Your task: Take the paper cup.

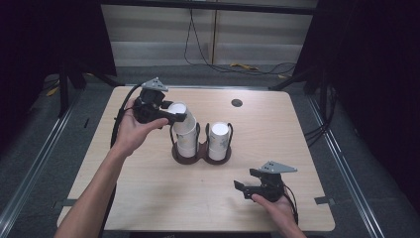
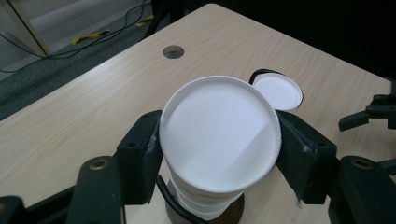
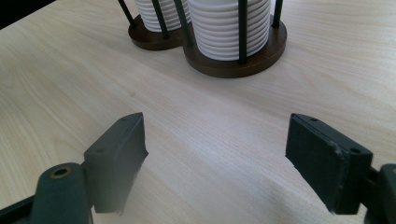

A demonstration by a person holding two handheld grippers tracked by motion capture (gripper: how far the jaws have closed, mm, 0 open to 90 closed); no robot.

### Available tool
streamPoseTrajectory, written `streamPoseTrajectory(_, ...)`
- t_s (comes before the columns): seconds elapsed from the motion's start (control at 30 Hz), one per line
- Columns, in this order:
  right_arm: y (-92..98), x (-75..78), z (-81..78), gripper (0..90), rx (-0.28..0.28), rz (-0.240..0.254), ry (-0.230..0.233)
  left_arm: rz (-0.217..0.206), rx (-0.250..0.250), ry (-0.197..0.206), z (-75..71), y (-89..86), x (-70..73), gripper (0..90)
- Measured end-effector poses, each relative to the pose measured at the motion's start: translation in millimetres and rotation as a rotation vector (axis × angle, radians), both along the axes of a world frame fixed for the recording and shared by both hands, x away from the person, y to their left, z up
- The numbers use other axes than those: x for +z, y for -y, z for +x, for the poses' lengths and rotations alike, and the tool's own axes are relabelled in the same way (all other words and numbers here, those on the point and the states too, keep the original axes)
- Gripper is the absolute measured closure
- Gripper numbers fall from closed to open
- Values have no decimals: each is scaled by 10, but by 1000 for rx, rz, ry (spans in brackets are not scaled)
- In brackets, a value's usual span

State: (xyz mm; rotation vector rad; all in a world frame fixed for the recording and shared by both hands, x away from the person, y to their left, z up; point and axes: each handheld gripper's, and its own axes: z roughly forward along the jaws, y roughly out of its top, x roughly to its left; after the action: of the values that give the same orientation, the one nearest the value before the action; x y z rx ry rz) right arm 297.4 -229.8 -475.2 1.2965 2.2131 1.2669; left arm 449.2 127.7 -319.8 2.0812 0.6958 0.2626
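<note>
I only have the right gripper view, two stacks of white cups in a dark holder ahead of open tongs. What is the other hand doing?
Observer: The left tongs are shut on the top cup of the left stack, gripping it just under its flat white top.
Operator: Is that cup free of the stack yet?
Observer: Not clearly. In the left gripper view it sits tilted, with the cups below right beneath it.
Operator: And the second stack?
Observer: The right stack stands untouched in the holder, lower than the left one.
Operator: Where are my tongs relative to all that?
Observer: The right tongs are near the table's front edge, apart from the holder.
</note>
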Motion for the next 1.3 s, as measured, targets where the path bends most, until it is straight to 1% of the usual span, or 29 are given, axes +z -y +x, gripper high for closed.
streamPoseTrajectory(0.07,0,-1,0,200,-3,3,-3,-6,-3,4,-28,-22,-14,368)
streamPoseTrajectory(0.13,-4,-2,2,200,-2,4,-4,-26,-13,3,-53,-50,-19,367)
streamPoseTrajectory(0.23,-10,-1,0,200,-1,5,-3,-23,-14,12,-91,-66,-18,368)
streamPoseTrajectory(0.27,-8,-1,1,200,0,5,-1,-25,-26,13,-124,-75,-24,368)
streamPoseTrajectory(0.33,-8,0,0,200,-3,6,-1,-29,-35,11,-156,-77,-38,367)
streamPoseTrajectory(0.37,-7,0,0,201,-3,2,-1,-20,-35,10,-171,-77,-44,367)
streamPoseTrajectory(0.43,-8,-1,0,201,-3,-1,-3,-18,-36,13,-187,-79,-48,367)
streamPoseTrajectory(0.5,-5,2,-4,205,-2,-2,0,-39,-52,15,-241,-92,-44,367)
streamPoseTrajectory(0.53,-5,1,-4,205,-2,-1,-1,-39,-52,15,-241,-92,-44,367)
streamPoseTrajectory(0.57,-5,0,-3,205,-3,0,-1,-42,-63,18,-278,-92,-43,367)
streamPoseTrajectory(0.63,-7,0,-3,205,0,4,0,-39,-71,23,-293,-90,-46,367)
streamPoseTrajectory(0.67,-9,1,-3,205,1,5,1,-42,-81,25,-328,-83,-60,367)
streamPoseTrajectory(0.77,-12,9,-10,205,9,13,8,-40,-81,28,-352,-78,-80,367)
streamPoseTrajectory(0.87,-14,15,-16,205,14,22,14,-63,-98,18,-383,-93,-149,367)
streamPoseTrajectory(0.9,-14,15,-16,205,14,22,14,-63,-98,18,-383,-93,-149,367)
streamPoseTrajectory(0.93,-13,17,-17,205,18,25,17,-69,-101,22,-413,-100,-177,368)
streamPoseTrajectory(1.0,-14,18,-17,205,22,30,21,-74,-111,19,-451,-108,-195,367)
streamPoseTrajectory(1.03,-14,18,-17,205,22,30,21,-74,-111,19,-451,-108,-195,367)
streamPoseTrajectory(1.07,-21,20,-21,204,21,34,20,-64,-99,42,-526,-108,-187,367)
streamPoseTrajectory(1.1,-24,20,-21,205,21,36,20,-62,-105,46,-557,-105,-176,367)
streamPoseTrajectory(1.13,-24,20,-21,205,21,36,20,-62,-105,46,-557,-105,-176,367)
streamPoseTrajectory(1.2,-31,19,-19,205,26,37,21,-63,-113,51,-619,-99,-169,367)
streamPoseTrajectory(1.27,-37,22,-22,205,29,35,22,-77,-119,44,-630,-110,-190,367)
streamPoseTrajectory(1.3,-40,24,-26,205,30,35,23,-77,-119,44,-630,-110,-190,367)
